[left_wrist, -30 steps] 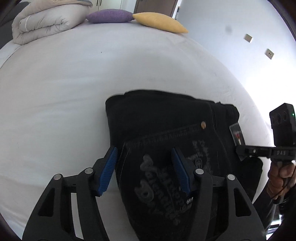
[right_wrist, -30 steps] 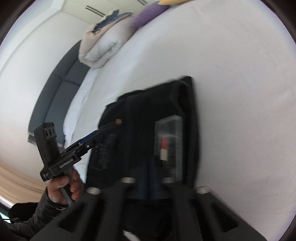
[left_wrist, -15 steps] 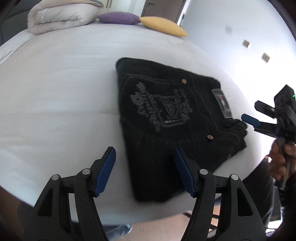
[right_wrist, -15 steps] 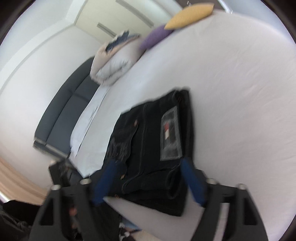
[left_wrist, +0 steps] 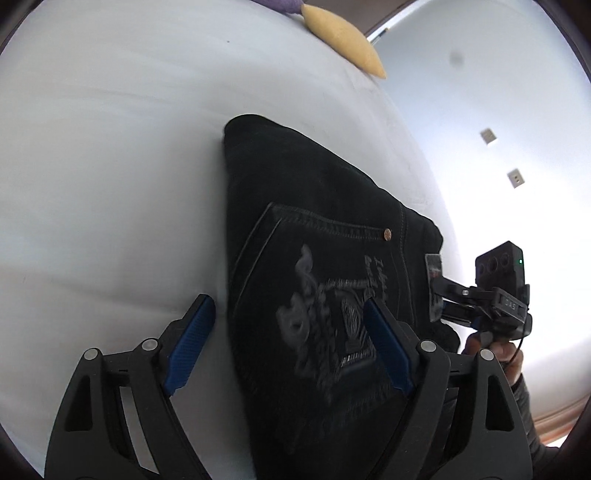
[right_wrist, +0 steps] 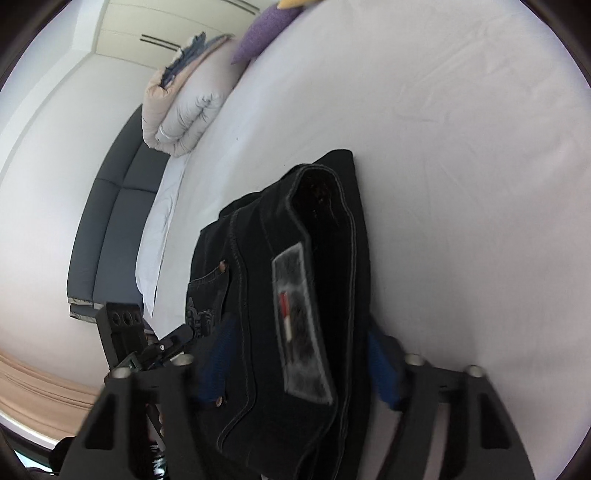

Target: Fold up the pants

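The black jeans lie folded into a compact stack on the white bed, back pocket print and grey waist patch up. My left gripper is open, its blue pads straddling the near left edge of the stack. My right gripper is open too, its pads either side of the waistband end with the grey patch. The jeans reach between its fingers. The right gripper also shows in the left wrist view at the stack's right edge.
A yellow pillow and a purple pillow lie at the head of the bed. A rolled duvet sits beside a dark sofa. The bed's near edge is just below the jeans.
Both grippers had pulled back from the stack half a second ago. Now they have moved in again and straddle its edges, still open.
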Tool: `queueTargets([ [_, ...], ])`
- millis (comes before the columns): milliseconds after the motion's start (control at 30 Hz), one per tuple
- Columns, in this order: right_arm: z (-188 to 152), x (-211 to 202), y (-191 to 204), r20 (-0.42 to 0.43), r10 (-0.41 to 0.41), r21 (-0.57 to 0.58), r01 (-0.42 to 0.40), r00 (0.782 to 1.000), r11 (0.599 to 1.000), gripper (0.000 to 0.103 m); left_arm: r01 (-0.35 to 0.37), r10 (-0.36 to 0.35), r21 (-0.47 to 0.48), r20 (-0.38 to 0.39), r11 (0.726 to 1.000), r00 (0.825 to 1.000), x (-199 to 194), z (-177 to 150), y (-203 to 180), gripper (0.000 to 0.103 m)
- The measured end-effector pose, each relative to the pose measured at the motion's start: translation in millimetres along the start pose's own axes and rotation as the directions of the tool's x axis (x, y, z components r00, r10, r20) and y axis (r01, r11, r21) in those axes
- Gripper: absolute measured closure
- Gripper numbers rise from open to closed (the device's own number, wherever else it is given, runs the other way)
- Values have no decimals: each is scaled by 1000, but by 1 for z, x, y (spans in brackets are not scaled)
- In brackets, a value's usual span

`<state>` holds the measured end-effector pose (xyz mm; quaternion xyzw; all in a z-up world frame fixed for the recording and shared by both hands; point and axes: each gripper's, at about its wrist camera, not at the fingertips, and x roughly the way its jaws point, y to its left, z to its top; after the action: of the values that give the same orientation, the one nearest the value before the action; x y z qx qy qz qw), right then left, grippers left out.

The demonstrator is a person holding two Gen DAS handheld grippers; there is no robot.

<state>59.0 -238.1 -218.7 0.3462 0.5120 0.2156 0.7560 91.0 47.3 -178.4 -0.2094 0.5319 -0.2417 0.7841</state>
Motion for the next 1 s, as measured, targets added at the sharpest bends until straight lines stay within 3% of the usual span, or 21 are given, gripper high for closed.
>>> queueTargets([
  [33, 3, 3, -2, -8, -8, 5, 8, 1000, 1000, 65, -2, 2, 9, -16, 1000, 1000, 4, 4, -4, 23],
  [67, 5, 5, -4, -16, -7, 7, 7, 1000, 1000, 69, -2, 3, 18, -28, 1000, 1000, 7, 5, -7, 25],
  [133, 5, 6, 1, -12, -25, -29, 25, 1000, 999, 73, -37, 40, 59, -54, 998, 998, 10, 4, -17, 43],
  [167, 4, 4, 4, -5, -41, -55, 41, 999, 998, 76, -60, 65, 83, -59, 995, 996, 11, 5, -23, 47],
  [233, 2, -1, 12, 15, -47, -91, 49, 999, 995, 80, -64, 70, 89, -58, 994, 996, 8, 10, -31, 72],
  [300, 2, -12, 22, 37, -17, -110, 21, 999, 994, 82, -55, 59, 91, -42, 994, 997, -5, 16, -39, 82],
  [533, 44, -59, 39, 140, 41, -168, -17, 989, 986, 83, -61, 45, 241, 73, 969, 996, -22, 61, -94, 84],
  [667, 82, -66, 18, 171, 30, -144, -5, 985, 990, 83, -84, 59, 292, 93, 953, 994, 9, 100, -108, 84],
  [867, 115, -57, -26, 169, -30, -80, 44, 985, 996, 83, -142, 128, 313, 67, 939, 990, 66, 121, -107, 84],
  [1000, 114, -45, -49, 152, -78, -76, 90, 985, 993, 78, -169, 157, 297, 64, 940, 985, 82, 120, -93, 69],
])
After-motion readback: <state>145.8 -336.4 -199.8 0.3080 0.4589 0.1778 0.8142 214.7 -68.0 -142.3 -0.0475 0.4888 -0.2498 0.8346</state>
